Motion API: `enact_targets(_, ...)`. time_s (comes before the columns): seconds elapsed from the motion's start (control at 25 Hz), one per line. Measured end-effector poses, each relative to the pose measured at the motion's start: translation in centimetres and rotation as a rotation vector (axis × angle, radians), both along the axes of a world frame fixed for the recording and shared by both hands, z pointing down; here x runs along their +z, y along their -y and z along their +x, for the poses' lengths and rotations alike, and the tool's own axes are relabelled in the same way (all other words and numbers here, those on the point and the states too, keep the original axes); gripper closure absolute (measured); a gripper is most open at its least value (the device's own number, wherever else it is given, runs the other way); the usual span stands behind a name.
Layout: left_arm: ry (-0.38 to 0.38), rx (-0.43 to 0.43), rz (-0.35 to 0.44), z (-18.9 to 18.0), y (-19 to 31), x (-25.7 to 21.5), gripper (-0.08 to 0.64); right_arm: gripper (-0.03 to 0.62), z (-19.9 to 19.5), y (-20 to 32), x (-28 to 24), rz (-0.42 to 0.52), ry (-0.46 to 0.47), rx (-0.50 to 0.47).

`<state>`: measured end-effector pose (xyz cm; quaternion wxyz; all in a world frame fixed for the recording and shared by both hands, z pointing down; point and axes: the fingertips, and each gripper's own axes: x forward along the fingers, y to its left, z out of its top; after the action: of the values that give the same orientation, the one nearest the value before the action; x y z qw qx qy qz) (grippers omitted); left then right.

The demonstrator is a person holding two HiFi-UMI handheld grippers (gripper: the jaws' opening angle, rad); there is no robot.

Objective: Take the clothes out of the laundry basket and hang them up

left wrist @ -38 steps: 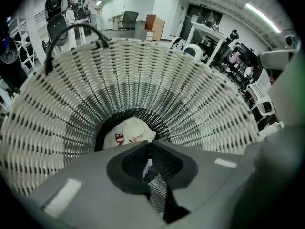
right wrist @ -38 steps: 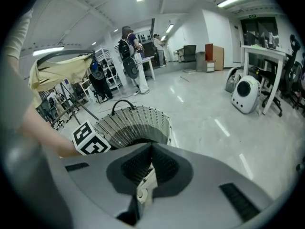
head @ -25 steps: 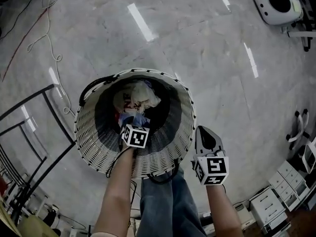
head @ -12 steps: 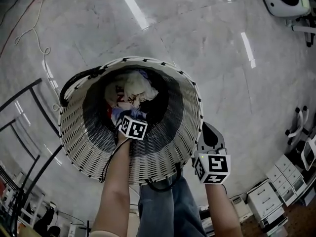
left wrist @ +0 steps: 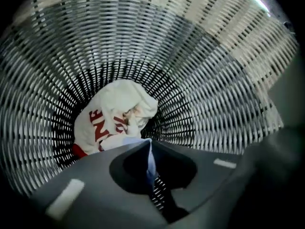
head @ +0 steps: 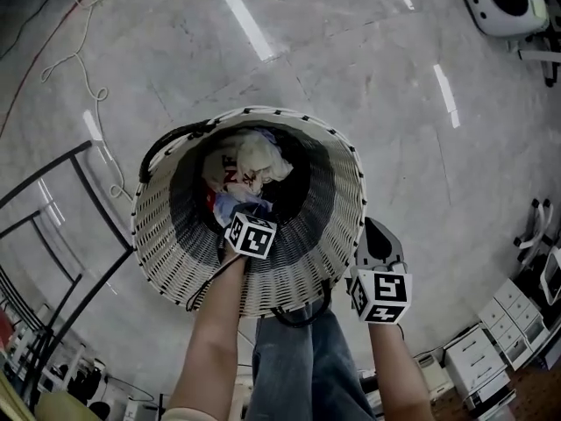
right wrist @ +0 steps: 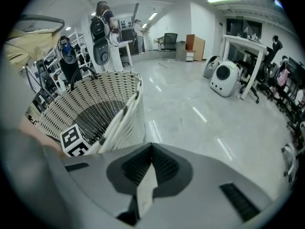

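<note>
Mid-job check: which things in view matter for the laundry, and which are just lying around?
Job:
- laundry basket
- white garment with red print and blue garment, both inside it
- left gripper, jaws just closed on the blue garment
- right gripper, shut, empty, outside the basket

Lying about:
- cables on the floor
- white round device
- white drawer units
- black metal frame, purpose unclear

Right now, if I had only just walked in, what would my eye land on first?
A big woven laundry basket stands mid-floor, right below the person. At its bottom lies a crumpled white garment with red lettering. The left tongs reach deep inside and have just closed on a pale blue cloth, while the right tongs wait shut and empty outside the rim.
</note>
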<state>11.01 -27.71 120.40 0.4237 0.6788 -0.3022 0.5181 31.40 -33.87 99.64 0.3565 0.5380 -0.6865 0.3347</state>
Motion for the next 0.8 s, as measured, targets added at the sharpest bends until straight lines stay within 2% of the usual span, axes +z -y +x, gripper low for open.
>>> enact_targets(0.32,-0.117,-0.085,0.071,2.4,0.5,-10.0,0.548,0.591,-0.6,-0.8,-7.1,0.033,0.007,0.005)
enact_targets(0.48,-0.19,-0.146,0.209,2.6,2.9,-17.3,0.547,0.591,-1.8,-0.1,-11.8,0.101,0.043,-0.066)
enact_targets(0.64,-0.199,-0.15,0.329,2.8,2.2,-26.3,0.547,0.591,-2.1,-1.4,-18.1,0.145,0.06,-0.127)
enact_targets(0.8,-0.21,-0.167,0.419,3.1,0.7,-33.3,0.547,0.591,-3.2,-2.9,-22.9,0.184,0.089,-0.177)
